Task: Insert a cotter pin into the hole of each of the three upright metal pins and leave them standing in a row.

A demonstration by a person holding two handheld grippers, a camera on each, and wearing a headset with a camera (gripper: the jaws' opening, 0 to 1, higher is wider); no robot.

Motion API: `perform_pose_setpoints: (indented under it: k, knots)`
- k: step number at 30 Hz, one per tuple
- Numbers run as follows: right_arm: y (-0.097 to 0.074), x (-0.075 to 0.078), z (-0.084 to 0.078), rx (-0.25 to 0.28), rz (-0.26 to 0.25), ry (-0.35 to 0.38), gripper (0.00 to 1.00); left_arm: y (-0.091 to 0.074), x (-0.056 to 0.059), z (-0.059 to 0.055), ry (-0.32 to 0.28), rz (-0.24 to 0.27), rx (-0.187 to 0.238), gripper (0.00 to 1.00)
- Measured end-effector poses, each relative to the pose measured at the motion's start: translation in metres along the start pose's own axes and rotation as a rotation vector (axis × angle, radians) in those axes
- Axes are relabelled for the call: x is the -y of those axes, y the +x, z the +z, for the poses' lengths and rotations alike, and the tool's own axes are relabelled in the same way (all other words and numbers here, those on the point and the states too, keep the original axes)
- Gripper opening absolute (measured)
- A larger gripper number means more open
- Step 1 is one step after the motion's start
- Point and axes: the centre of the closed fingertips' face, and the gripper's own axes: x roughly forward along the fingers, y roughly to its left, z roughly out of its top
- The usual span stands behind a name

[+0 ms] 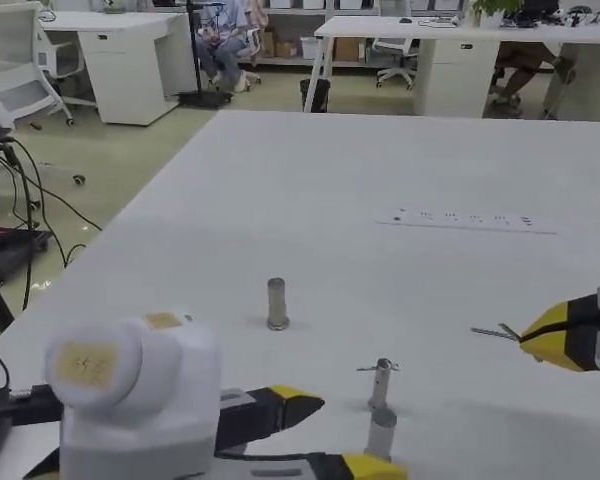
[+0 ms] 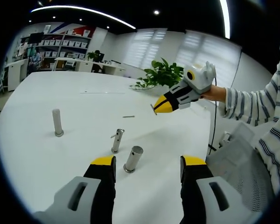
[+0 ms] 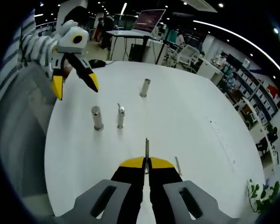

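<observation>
Three upright metal pins stand on the white table (image 1: 310, 200). The far pin (image 1: 277, 303) (image 2: 58, 122) (image 3: 145, 87) is bare. The middle pin (image 1: 382, 385) (image 2: 116, 141) (image 3: 121, 116) has a cotter pin through its top. The near pin (image 1: 381, 432) (image 2: 133, 158) (image 3: 97, 118) is bare and stands just ahead of my open left gripper (image 1: 360, 436) (image 2: 147, 168) (image 3: 74, 77). My right gripper (image 1: 545, 335) (image 2: 165, 105) (image 3: 147, 163) is shut on a cotter pin (image 1: 495, 332) (image 3: 147, 149), held above the table to the right of the pins.
A loose cotter pin (image 2: 128, 116) (image 3: 177, 164) lies flat on the table near the right gripper. A white power strip (image 1: 467, 220) lies further back. Desks, chairs and seated people fill the room beyond the table's far edge.
</observation>
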Motion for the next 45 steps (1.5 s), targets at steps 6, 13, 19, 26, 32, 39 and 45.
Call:
perform_pose_setpoints:
  k: [6, 13, 19, 26, 32, 39, 45]
  knots:
    - [0.0, -0.016, 0.01, 0.031, 0.0, -0.008, 0.03, 0.009, 0.008, 0.007, -0.043, -0.031, 0.013, 0.52]
    - [-0.001, -0.033, 0.017, 0.045, 0.014, -0.028, 0.03, 0.019, 0.016, 0.016, -0.046, -0.049, 0.022, 0.37]
    - [-0.001, -0.043, 0.019, 0.04, 0.006, -0.093, 0.03, 0.028, 0.015, 0.02, -0.087, -0.051, 0.019, 0.31]
    - [0.0, -0.055, 0.017, 0.035, 0.013, -0.133, 0.03, 0.035, 0.013, 0.018, -0.141, -0.042, 0.01, 0.28]
    - [0.002, -0.065, 0.02, 0.043, 0.022, -0.176, 0.03, 0.039, 0.015, 0.018, -0.174, -0.054, 0.006, 0.24]
    - [0.004, -0.076, 0.03, 0.063, 0.028, -0.227, 0.03, 0.045, 0.021, 0.02, -0.205, -0.077, 0.002, 0.2]
    - [0.007, -0.082, 0.034, 0.059, 0.025, -0.292, 0.03, 0.048, 0.027, 0.019, -0.219, -0.098, -0.007, 0.17]
